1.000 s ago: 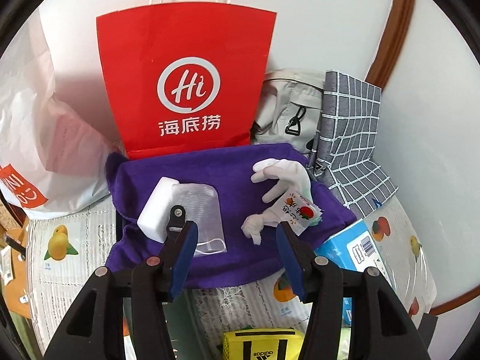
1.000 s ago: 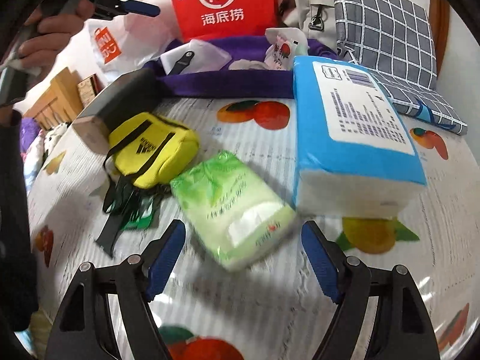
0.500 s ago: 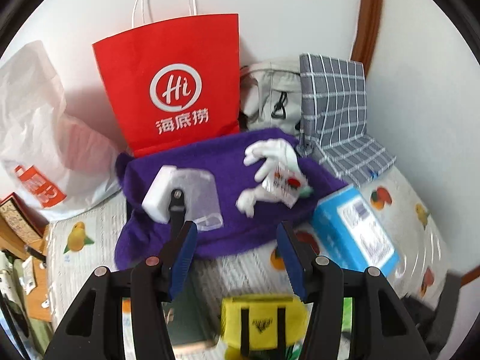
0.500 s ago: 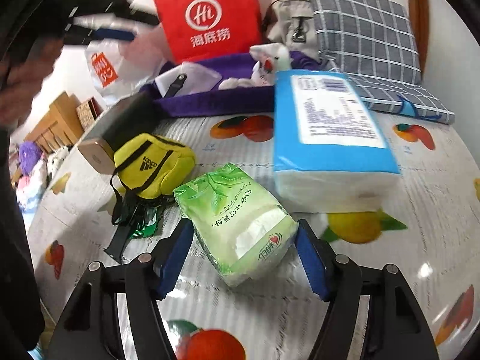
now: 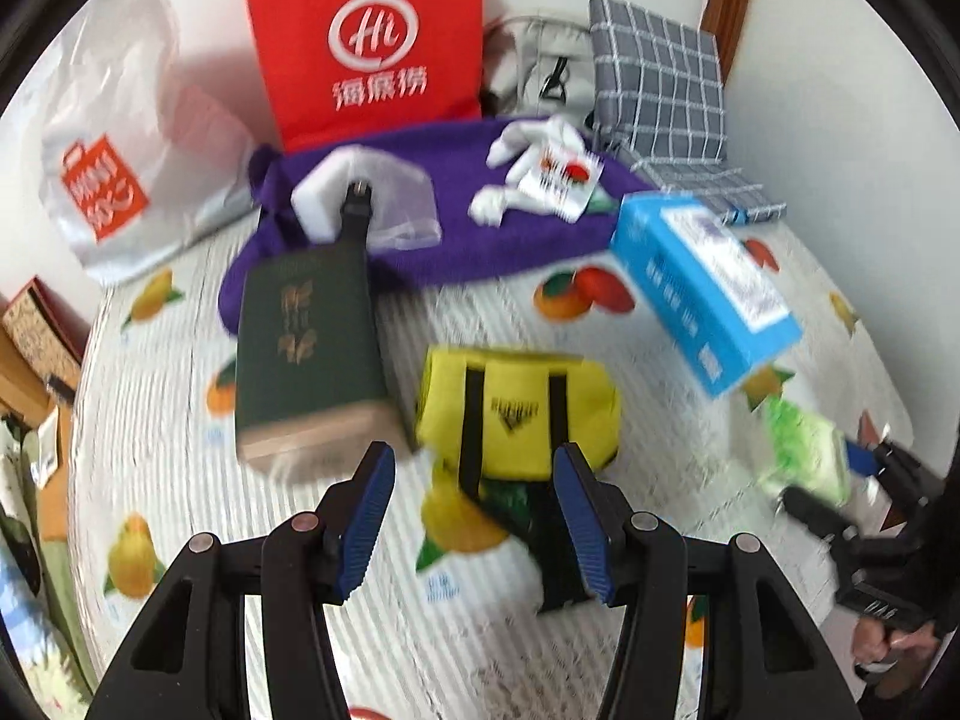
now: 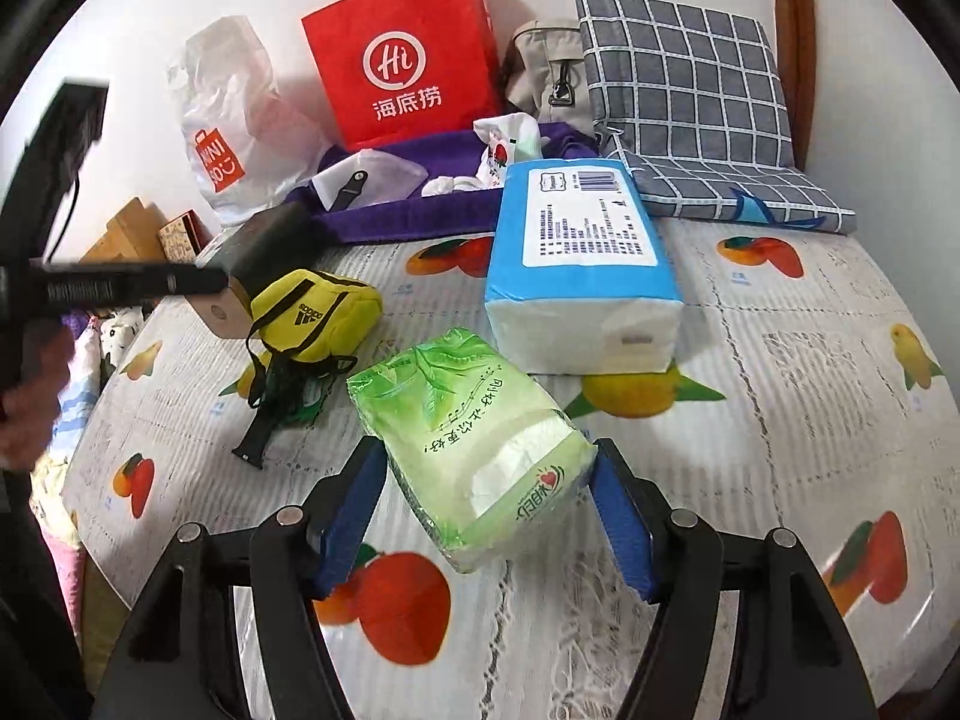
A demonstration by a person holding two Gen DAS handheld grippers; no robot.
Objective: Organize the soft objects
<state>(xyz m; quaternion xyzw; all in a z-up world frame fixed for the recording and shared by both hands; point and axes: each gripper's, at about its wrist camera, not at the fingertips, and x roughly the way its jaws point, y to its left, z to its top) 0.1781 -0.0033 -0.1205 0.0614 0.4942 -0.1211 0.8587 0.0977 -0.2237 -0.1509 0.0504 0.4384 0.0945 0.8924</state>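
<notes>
Both blue pads of the right gripper (image 6: 489,510) clamp the green tissue pack (image 6: 480,444) low in the frame; the left gripper (image 5: 474,516) hangs half-open and empty, just short of the yellow pouch (image 5: 519,408).

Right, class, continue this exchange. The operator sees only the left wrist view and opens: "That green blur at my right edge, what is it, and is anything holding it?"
Observer: It is a green tissue pack. In the right wrist view the right gripper has its blue pads against both sides of it.
Operator: My yellow pouch is smeared. Any marking?
Observer: The yellow pouch carries a black adidas logo, and a black strap trails from it towards the bed's near edge.
Operator: And the blue pack?
Observer: The blue tissue pack lies flat on the sheet, with its white end facing the right camera.
</notes>
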